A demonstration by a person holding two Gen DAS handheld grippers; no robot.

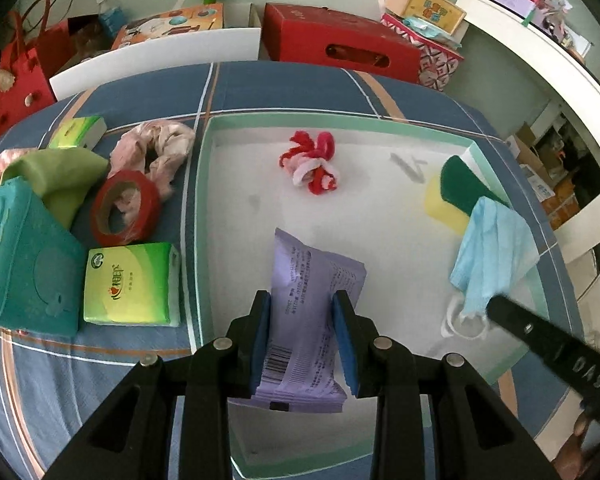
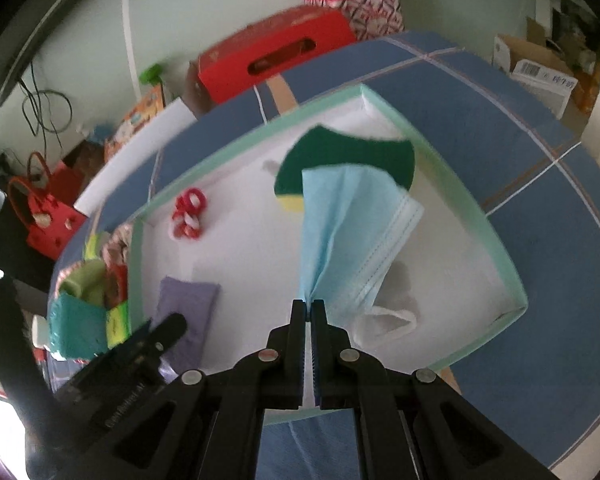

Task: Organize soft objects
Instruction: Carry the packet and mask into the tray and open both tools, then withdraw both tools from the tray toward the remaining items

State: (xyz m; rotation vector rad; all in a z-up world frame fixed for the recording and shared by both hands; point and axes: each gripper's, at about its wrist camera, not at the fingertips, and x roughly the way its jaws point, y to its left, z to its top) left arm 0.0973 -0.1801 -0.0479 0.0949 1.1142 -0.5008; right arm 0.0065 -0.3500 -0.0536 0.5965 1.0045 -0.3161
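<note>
Low in the centre of the left wrist view, our left gripper [image 1: 302, 304] is clamped partway shut on the purple packet [image 1: 310, 280], blue pads pressing its sides, the packet hanging over the white floor of the green-rimmed tray [image 1: 204, 168]. Over in the right wrist view, our right gripper [image 2: 309, 307] is pinched fully closed on a corner of the blue face mask [image 2: 348, 232] — the mask fans upward over the tray, its ear loops trailing at lower right. Already in the tray: a red-and-white yarn bundle [image 1: 314, 166] and a yellow-green sponge [image 1: 454, 188].

What could go wrong? We reckon the mask, held by one thin edge, could slip or drape over the tray's rim on release. The glossy packet might slide through the pads, and both grippers work close together, so a clash is possible.

The surface is a blue checked cloth [image 1: 284, 84]. At left sit tissue packs [image 1: 130, 284], a red tape roll [image 1: 124, 212] and a pink scrunchie [image 1: 156, 148]; boxes and bags crowd the top of the frame.
</note>
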